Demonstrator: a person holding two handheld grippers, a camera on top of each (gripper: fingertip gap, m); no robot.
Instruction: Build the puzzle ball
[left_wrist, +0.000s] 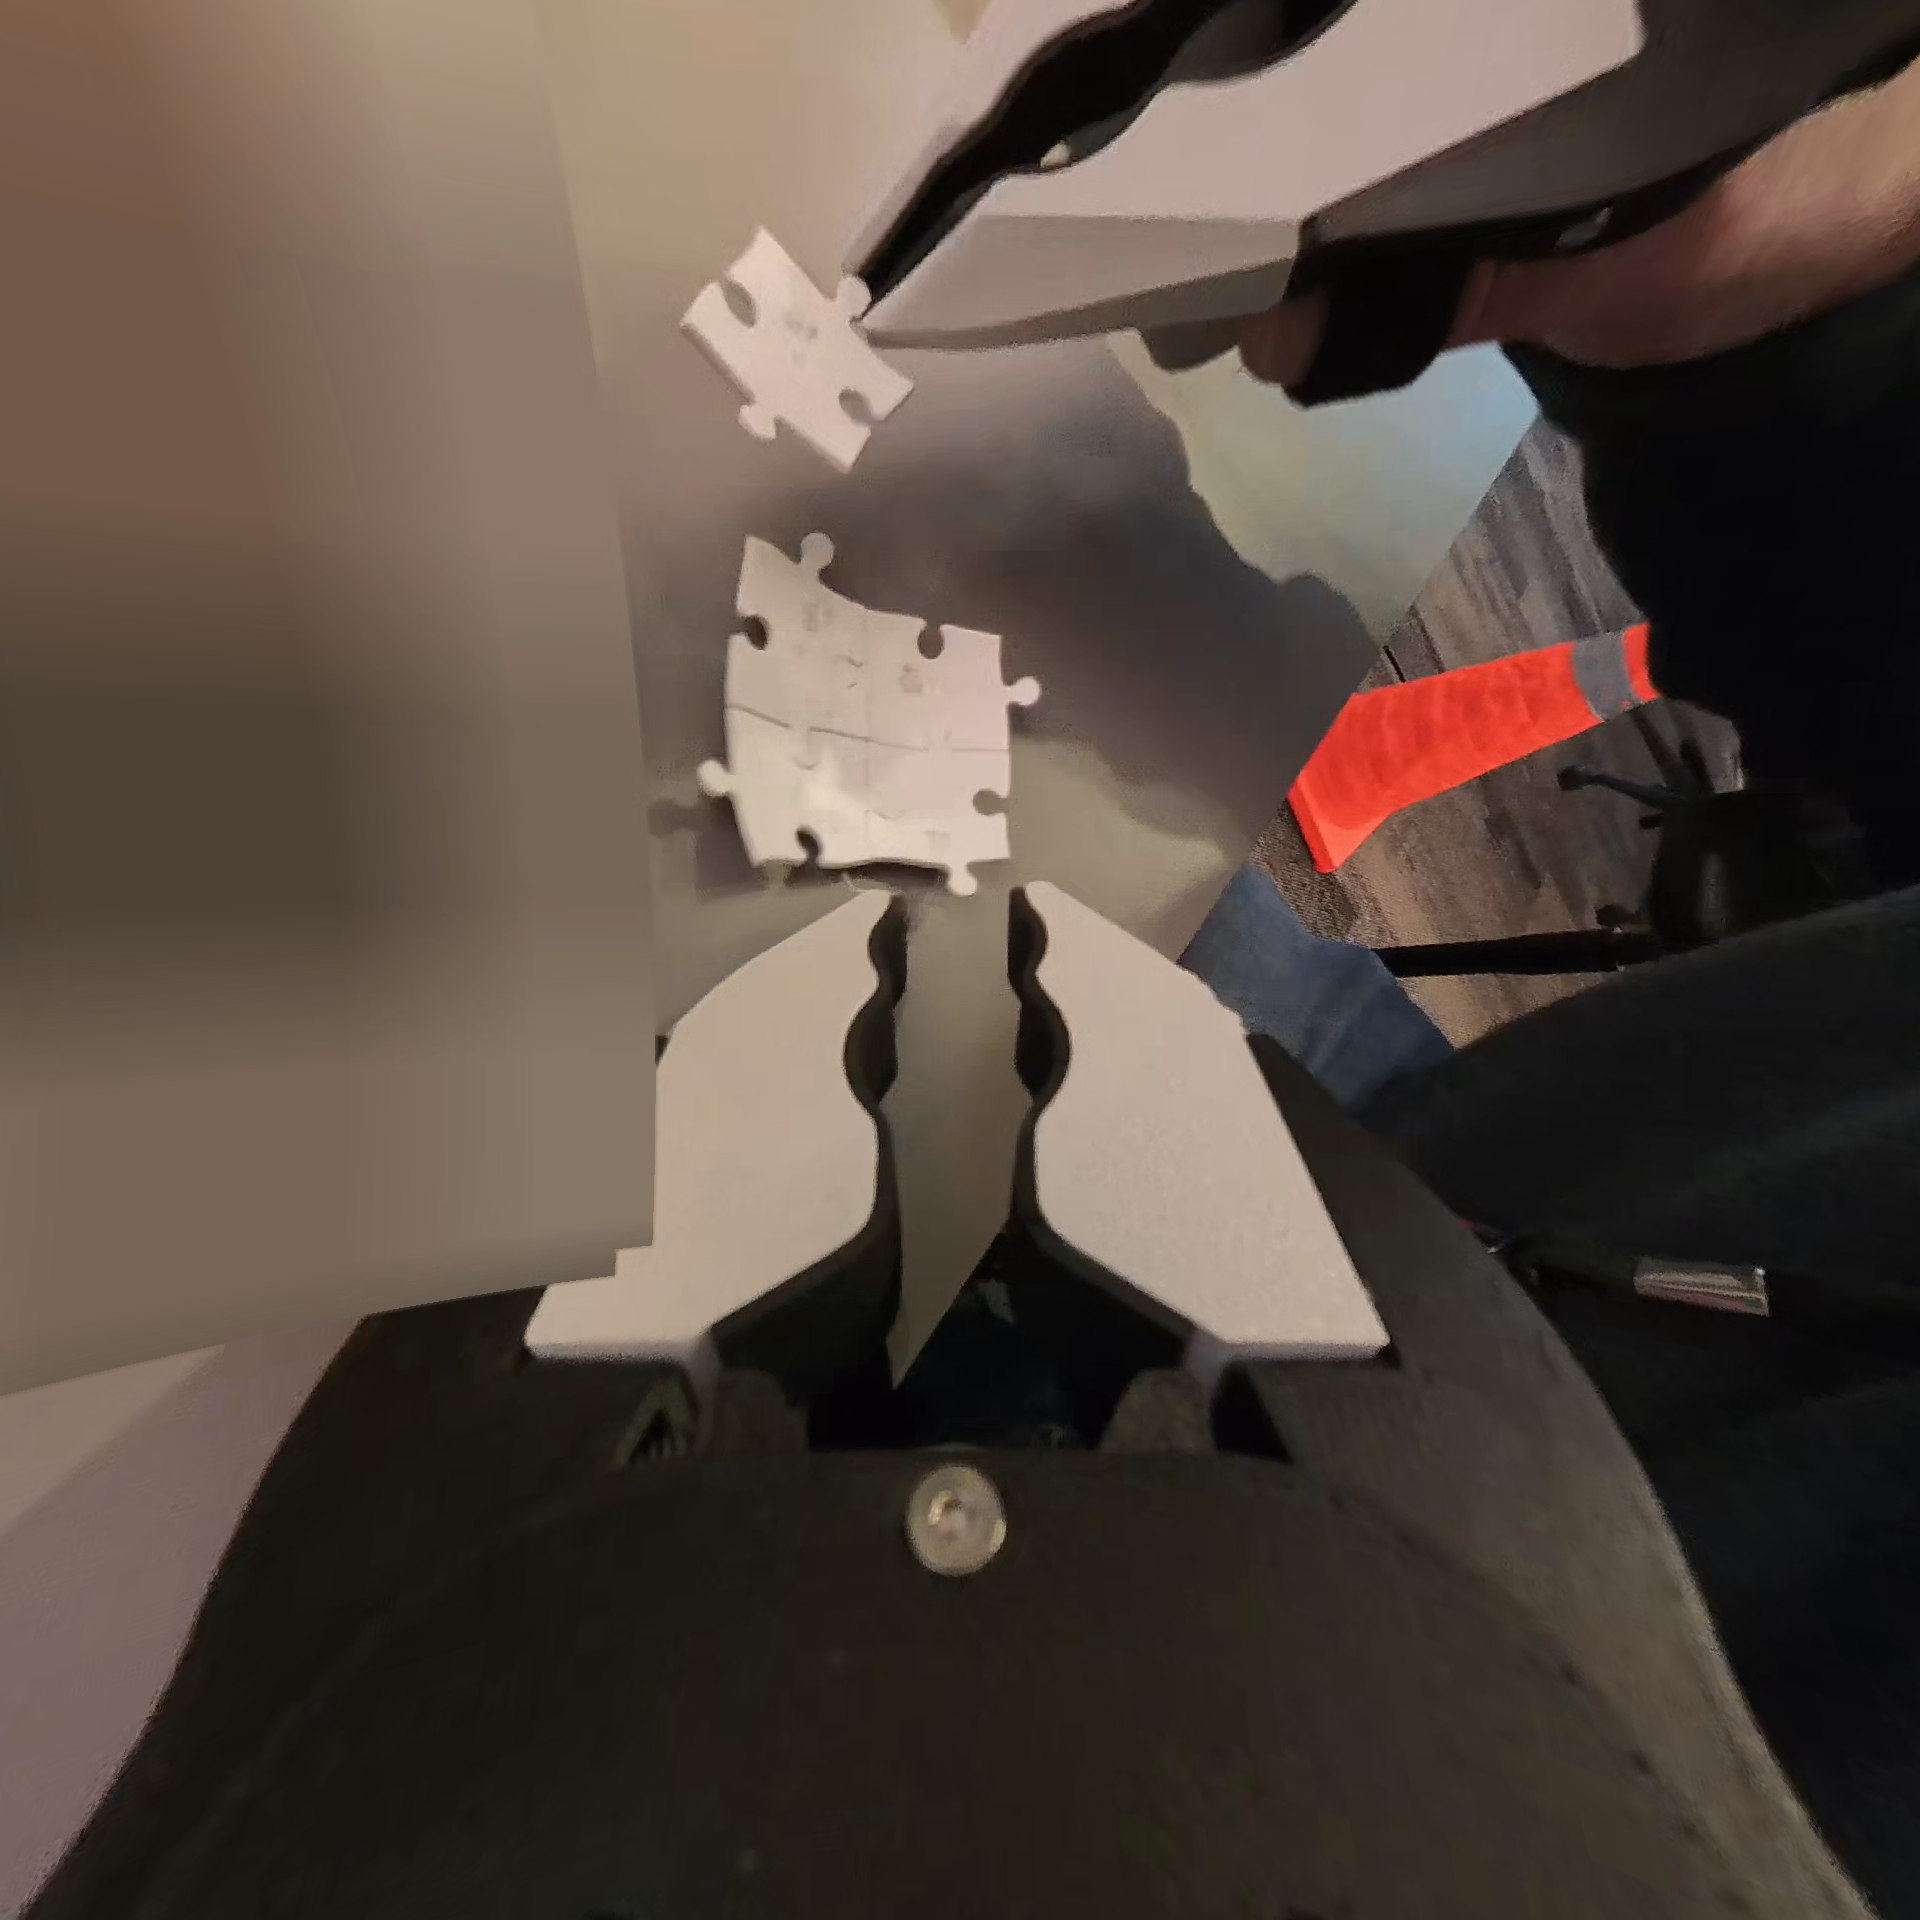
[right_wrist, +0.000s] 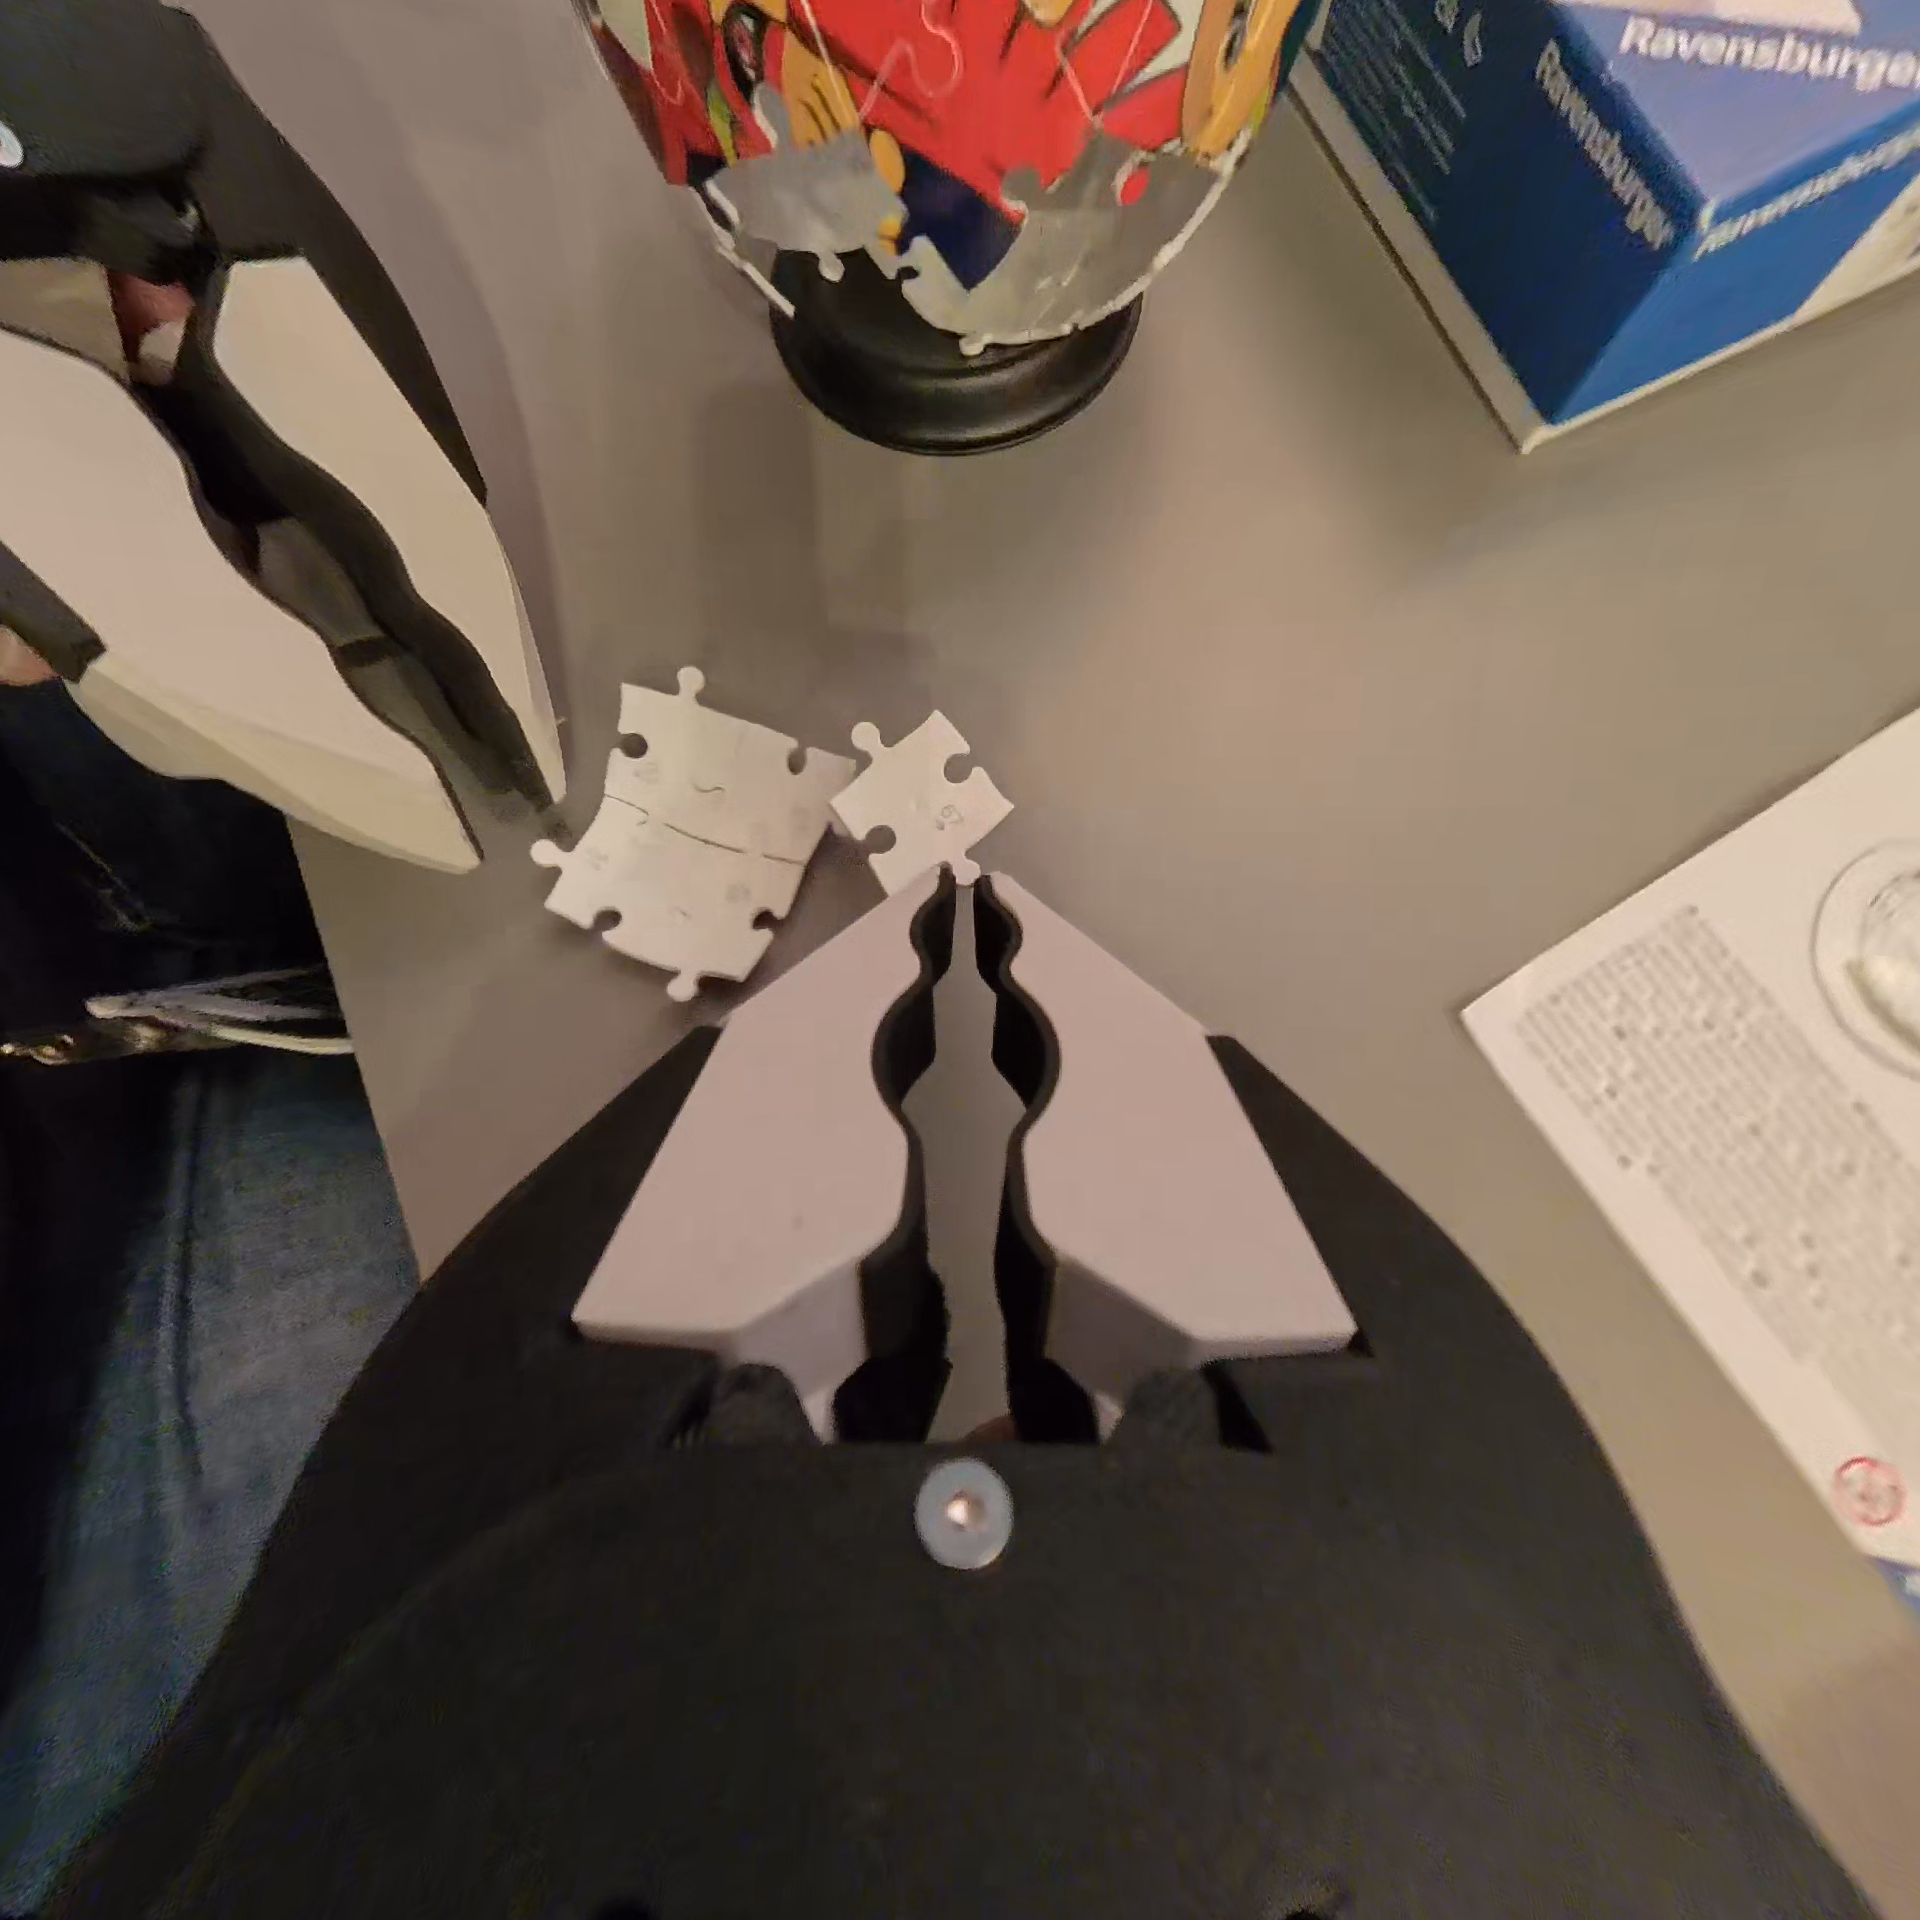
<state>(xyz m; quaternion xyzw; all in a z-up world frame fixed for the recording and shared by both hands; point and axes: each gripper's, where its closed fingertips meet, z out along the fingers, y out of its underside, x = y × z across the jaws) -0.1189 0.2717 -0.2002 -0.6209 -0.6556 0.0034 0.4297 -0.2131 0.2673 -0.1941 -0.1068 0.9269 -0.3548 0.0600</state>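
In the right wrist view the right gripper (right_wrist: 961, 881) is clenched on one knob of a single puzzle piece (right_wrist: 920, 798), white side up, which sticks out ahead of the fingertips toward 11 o'clock, its long axis running from 7 to 1 o'clock. Just beside it at 9 o'clock lies a joined patch of white pieces (right_wrist: 694, 831) on the grey table (right_wrist: 1299, 727), its long axis from 11 to 5 o'clock; whether patch and piece touch cannot be told. The left gripper (right_wrist: 540, 805) comes in from 10 o'clock with its tips at the patch's left edge. In the left wrist view its jaws stand parted with nothing between them, the patch (left_wrist: 868, 727) directly ahead at 12 o'clock. At 12 o'clock in the right wrist view the part-built puzzle ball (right_wrist: 935, 125) sits on a black stand (right_wrist: 951, 384), a blue box (right_wrist: 1621, 208) at 2 o'clock, a printed sheet (right_wrist: 1704, 1122) at 3 o'clock.
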